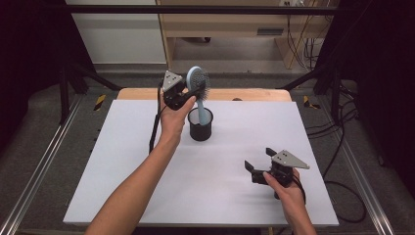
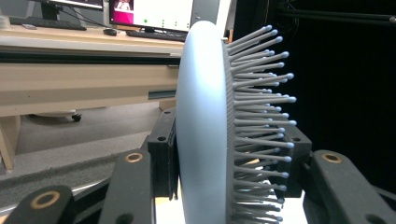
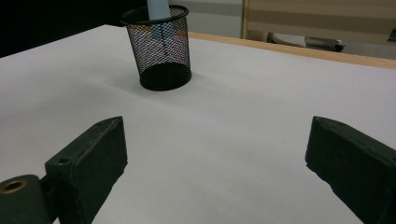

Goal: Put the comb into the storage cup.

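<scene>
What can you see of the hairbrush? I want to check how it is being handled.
The hairbrush is pale blue with an oval head, a dark grey pad and grey ball-tipped bristles; it looks plastic. It stands upright, head up, its handle reaching down into the black mesh cup on the white table. The left gripper is shut on its head, one jaw on the smooth back and the other on the bristle side.

A pale blue hairbrush [image 1: 197, 81] with grey bristles, black mesh cup [image 1: 200, 124], white table [image 1: 147, 161].

light: bright, even | shadows: soft | surroundings: dark | focus: slightly soft
</scene>
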The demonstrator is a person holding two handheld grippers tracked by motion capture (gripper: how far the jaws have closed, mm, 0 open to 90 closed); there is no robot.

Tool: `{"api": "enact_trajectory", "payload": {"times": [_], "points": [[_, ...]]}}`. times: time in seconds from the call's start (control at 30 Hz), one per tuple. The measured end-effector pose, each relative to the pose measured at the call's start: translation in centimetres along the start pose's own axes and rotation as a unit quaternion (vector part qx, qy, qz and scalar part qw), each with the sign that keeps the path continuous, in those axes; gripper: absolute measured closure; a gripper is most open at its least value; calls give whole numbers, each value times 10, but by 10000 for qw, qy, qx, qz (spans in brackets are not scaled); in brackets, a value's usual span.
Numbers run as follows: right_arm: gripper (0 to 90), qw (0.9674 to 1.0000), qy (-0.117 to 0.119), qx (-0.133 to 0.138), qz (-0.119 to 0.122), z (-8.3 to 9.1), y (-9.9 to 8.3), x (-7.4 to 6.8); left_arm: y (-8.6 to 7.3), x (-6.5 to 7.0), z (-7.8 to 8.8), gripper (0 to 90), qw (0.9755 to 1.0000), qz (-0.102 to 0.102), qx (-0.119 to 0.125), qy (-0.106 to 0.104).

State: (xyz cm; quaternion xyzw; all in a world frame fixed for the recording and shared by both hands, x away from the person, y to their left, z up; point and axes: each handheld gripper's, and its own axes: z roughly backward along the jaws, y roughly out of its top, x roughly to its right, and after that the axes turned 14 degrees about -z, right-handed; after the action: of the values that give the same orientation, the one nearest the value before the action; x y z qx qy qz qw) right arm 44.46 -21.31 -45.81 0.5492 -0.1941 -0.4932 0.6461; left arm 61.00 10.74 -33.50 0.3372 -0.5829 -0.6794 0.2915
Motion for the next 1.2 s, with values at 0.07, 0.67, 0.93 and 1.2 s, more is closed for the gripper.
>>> {"api": "enact_trajectory", "payload": {"times": [0.07, 0.67, 0.93, 1.2], "points": [[57, 10000, -1, -1, 9, 0, 0, 0, -1, 0, -1, 521, 10000, -8, -12, -8], [59, 10000, 37, -53, 30, 0, -1, -1, -19, 4, -5, 520, 9998, 187, -120, -13], [59, 10000, 38, -66, 39, 0, -1, -1, -23, 7, -6, 519, 9997, 213, -137, -18], [59, 9999, 52, -71, 49, -1, -1, -2, -30, 5, -6, 518, 9995, 276, -174, 25]]}}
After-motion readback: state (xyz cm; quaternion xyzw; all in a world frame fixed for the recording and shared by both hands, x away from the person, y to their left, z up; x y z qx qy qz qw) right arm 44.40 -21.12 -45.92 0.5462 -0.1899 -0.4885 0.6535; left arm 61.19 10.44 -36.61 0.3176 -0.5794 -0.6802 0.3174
